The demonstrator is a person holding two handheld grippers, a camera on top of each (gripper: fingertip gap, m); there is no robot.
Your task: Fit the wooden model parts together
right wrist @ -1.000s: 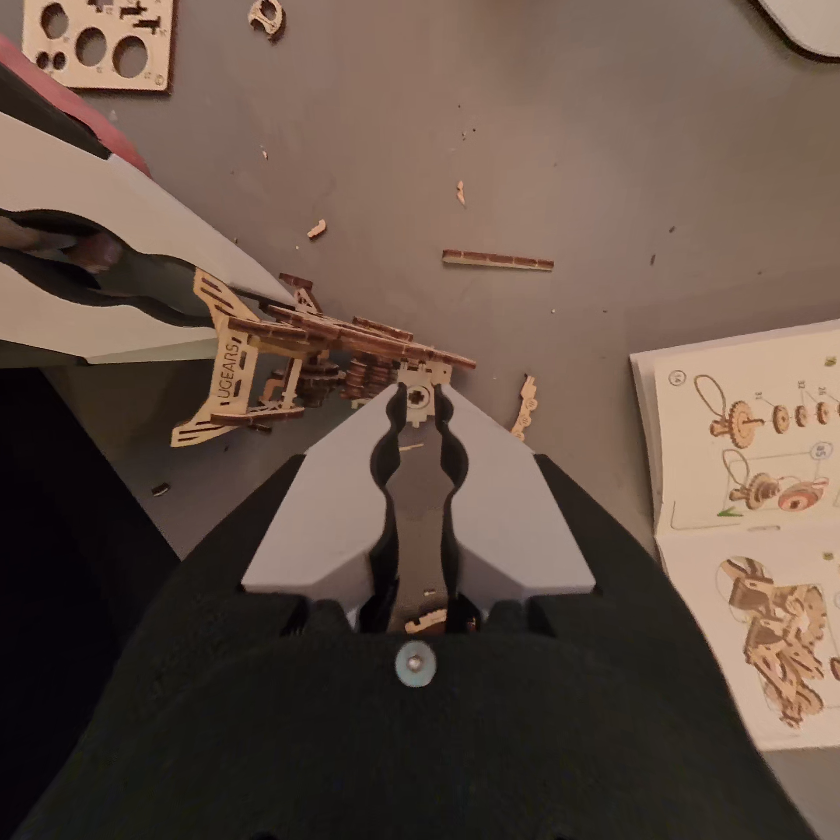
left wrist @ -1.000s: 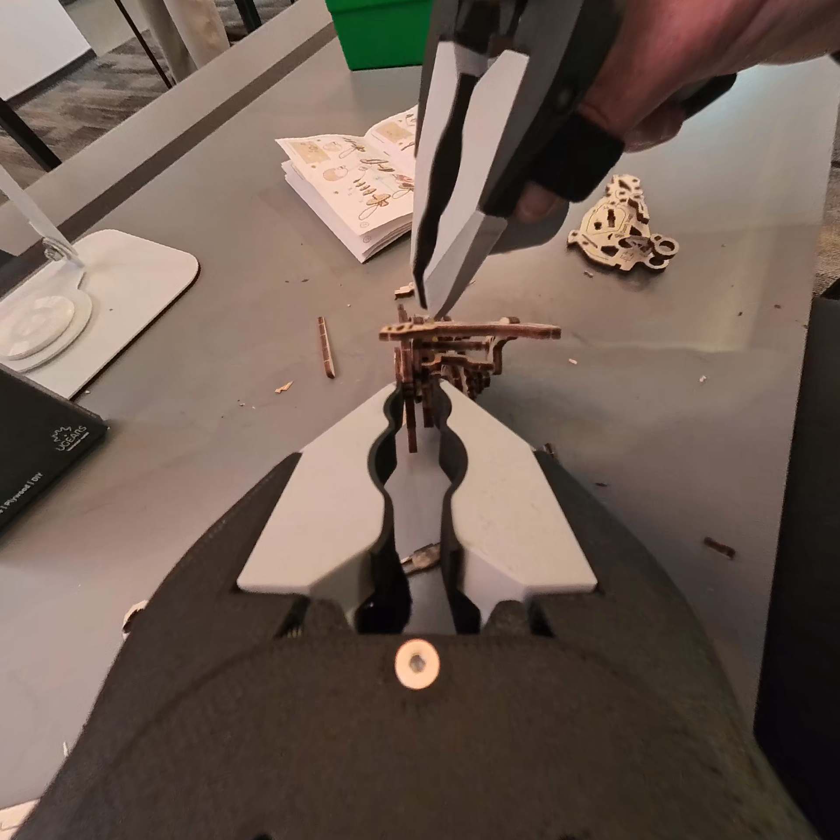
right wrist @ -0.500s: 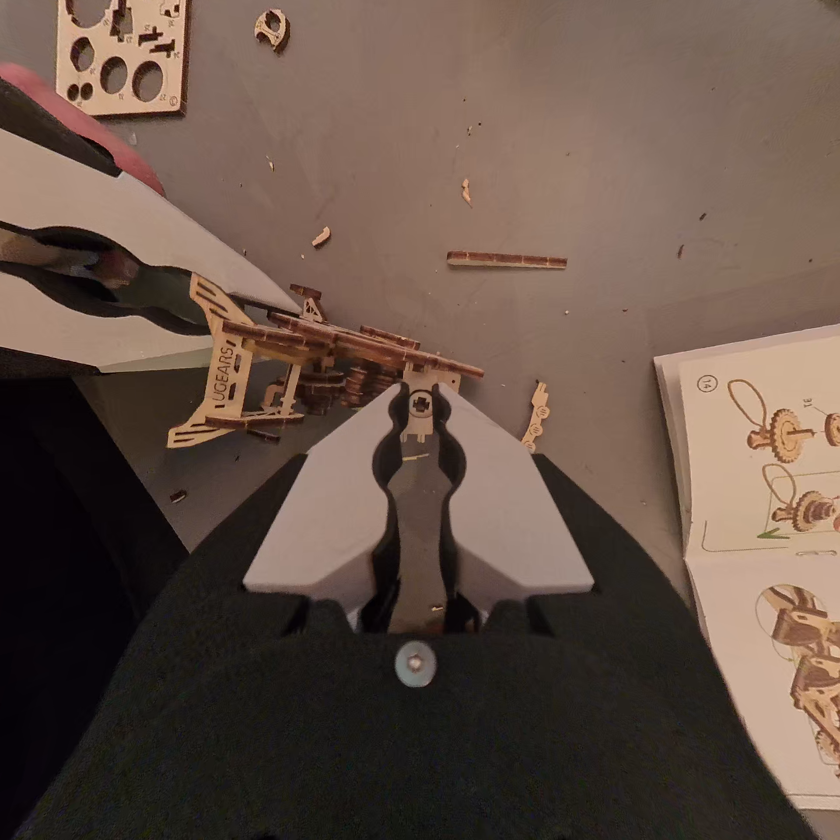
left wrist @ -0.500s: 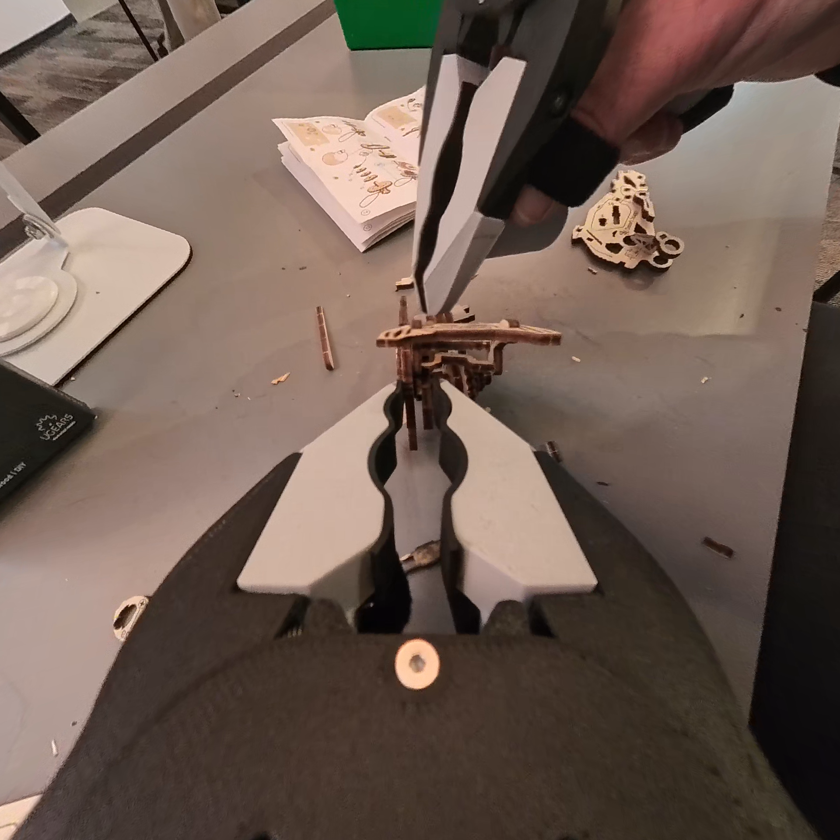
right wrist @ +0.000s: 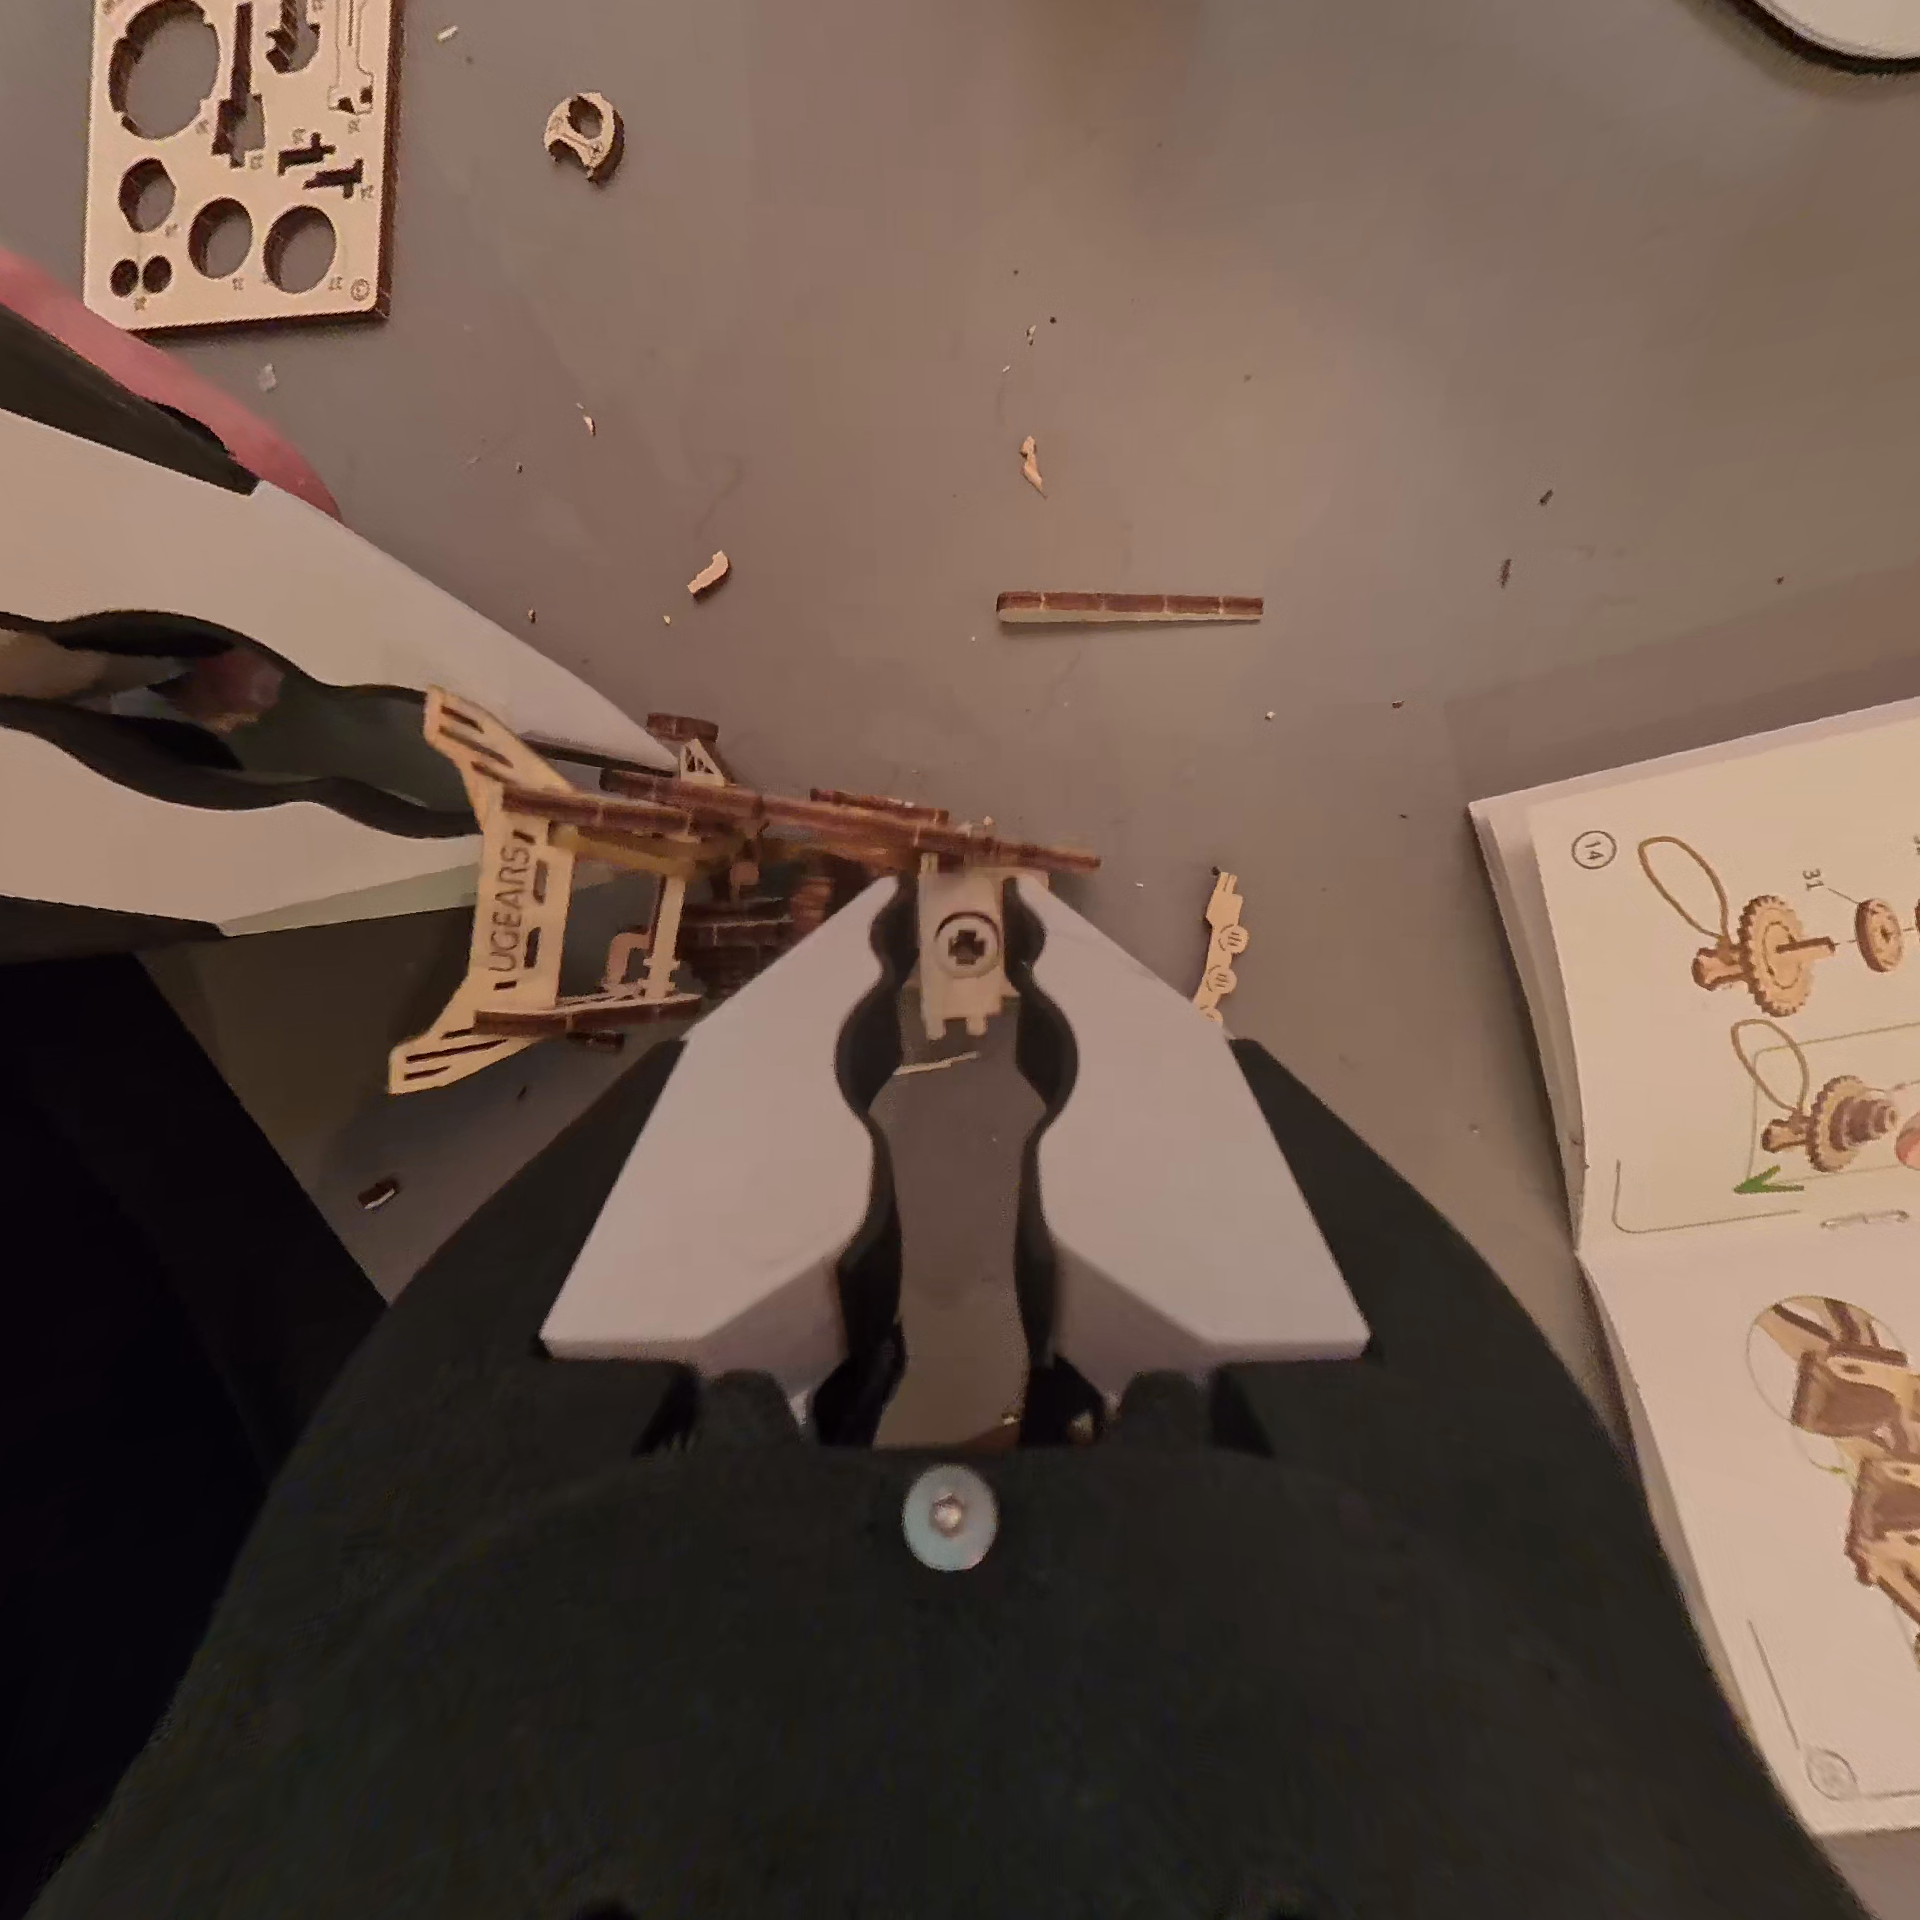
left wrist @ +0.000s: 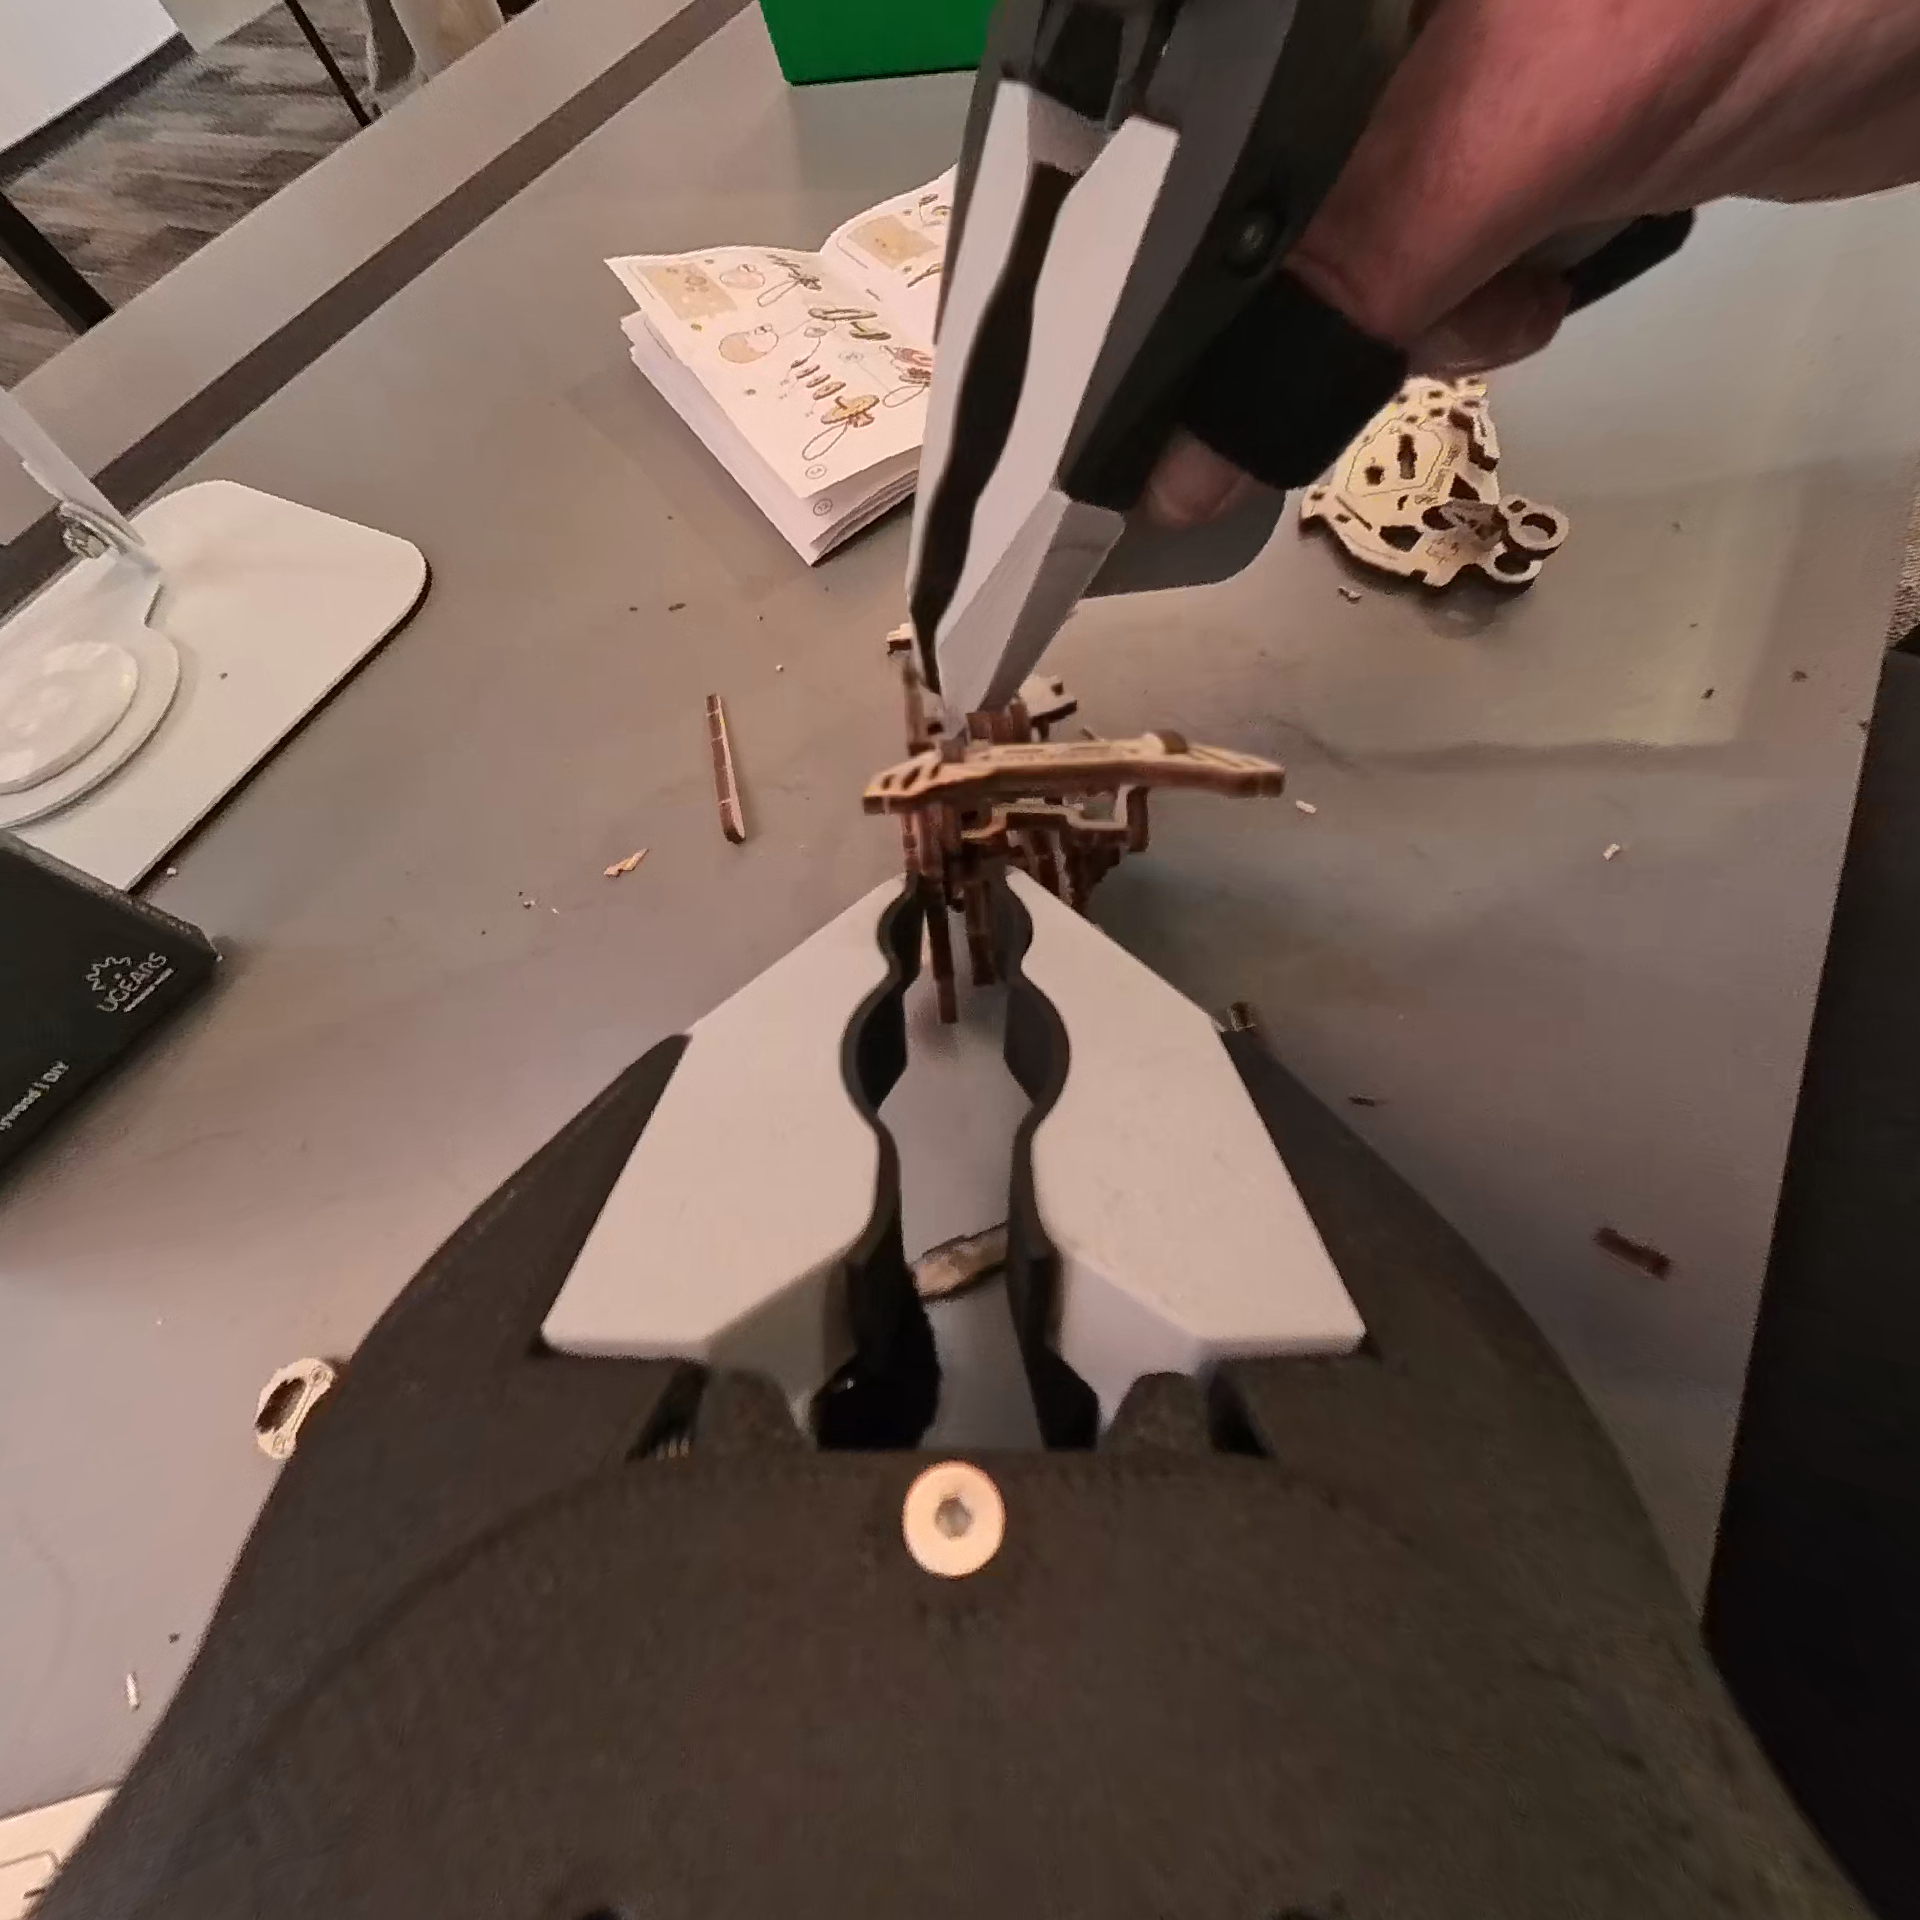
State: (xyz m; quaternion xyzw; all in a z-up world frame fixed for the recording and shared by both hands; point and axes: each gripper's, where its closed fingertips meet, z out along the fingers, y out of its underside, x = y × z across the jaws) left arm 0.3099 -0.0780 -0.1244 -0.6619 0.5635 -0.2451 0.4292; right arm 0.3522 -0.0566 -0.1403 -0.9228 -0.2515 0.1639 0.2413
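Observation:
The wooden model (left wrist: 1039,800) stands on the grey table (left wrist: 1455,987). My left gripper (left wrist: 961,894) is shut on its near end plate. In the right wrist view the model (right wrist: 644,883) lies to the left, its pale end plate clamped between the left gripper's fingers (right wrist: 312,582). My right gripper (right wrist: 961,894) is shut on a small pale wooden part with a cross-holed hub (right wrist: 961,945) and holds it against the model's long bar. In the left wrist view the right gripper (left wrist: 951,701) comes down from above onto the model's top.
An open instruction booklet (left wrist: 790,364) (right wrist: 1714,1143) lies nearby. A loose wooden stick (left wrist: 724,769) (right wrist: 1127,608), a punched part sheet (right wrist: 239,156), a small ring piece (right wrist: 585,135), another wooden subassembly (left wrist: 1434,488), a white stand base (left wrist: 208,623) and a black box (left wrist: 73,1029) surround the model. The gap from one gripper's tips to the other's is roughly 6 cm. The loose wooden stick (left wrist: 724,769) lies around 6 cm away from my right fingertips. My right wrist view (right wrist: 1109,608) looks at it from another angle.
The right gripper has come down closer onto the model's top, the small part sitting against the bar. The left gripper keeps its hold on the model.

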